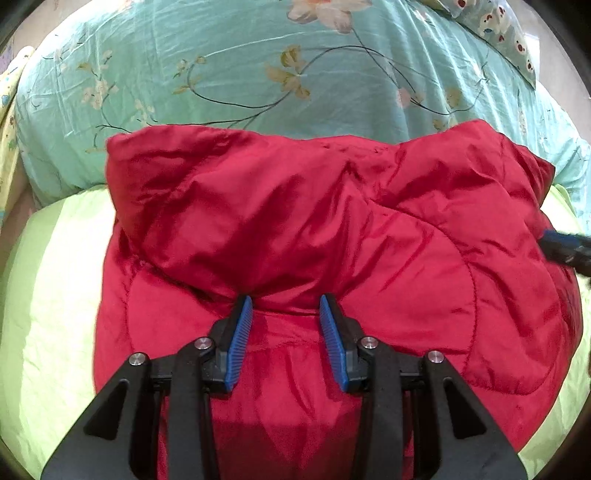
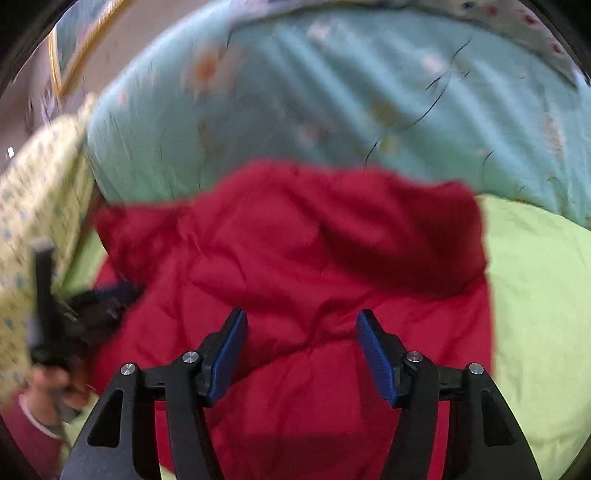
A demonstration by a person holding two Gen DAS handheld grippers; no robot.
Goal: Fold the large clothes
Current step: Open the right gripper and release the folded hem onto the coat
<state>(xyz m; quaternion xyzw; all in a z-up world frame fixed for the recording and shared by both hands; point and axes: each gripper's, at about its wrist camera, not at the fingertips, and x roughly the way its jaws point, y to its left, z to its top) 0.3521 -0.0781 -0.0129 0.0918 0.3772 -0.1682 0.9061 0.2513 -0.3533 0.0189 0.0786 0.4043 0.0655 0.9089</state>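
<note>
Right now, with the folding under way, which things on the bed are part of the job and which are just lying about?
Part of the job:
- red padded jacket, top part folded over
- left tongs, a bunched fold between the jaws
- right tongs, open above the jacket

Just lying about:
- green sheet under the jacket
- teal floral quilt
- patterned pillow

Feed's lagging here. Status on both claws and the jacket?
Left claw tips on red jacket, grip unclear. Right claw open, holding nothing. Jacket partly folded on green sheet. Nothing in the way.
</note>
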